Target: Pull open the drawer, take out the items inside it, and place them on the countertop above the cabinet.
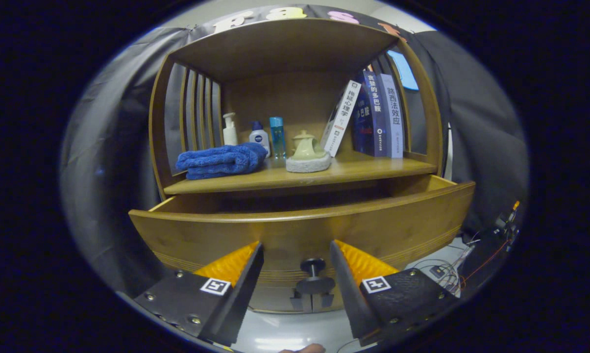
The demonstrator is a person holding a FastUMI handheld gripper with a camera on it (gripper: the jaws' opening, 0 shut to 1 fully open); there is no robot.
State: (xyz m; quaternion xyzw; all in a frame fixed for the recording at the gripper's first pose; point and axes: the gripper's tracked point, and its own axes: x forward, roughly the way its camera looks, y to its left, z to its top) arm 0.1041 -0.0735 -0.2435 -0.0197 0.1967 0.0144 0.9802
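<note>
Our gripper (pixel 297 260) is spread wide, holding nothing, with the round dark knob (pixel 313 274) between its fingers, touching neither.

The smooth wooden drawer (pixel 305 230) with a curved front is pulled out just ahead of us; we cannot see inside it. Beyond it, on the flat wooden countertop (pixel 373 169), lie a fluffy blue towel (pixel 221 161), small bottles (pixel 258 135), a little pale teapot (pixel 306 146) and leaning books (pixel 373 115).

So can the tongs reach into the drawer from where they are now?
Probably not yet. The tongs are open and sit low, either side of the knob, with the drawer front standing between them and the inside. The drawer is pulled out, so lifting over its top edge should leave the way free.
</note>
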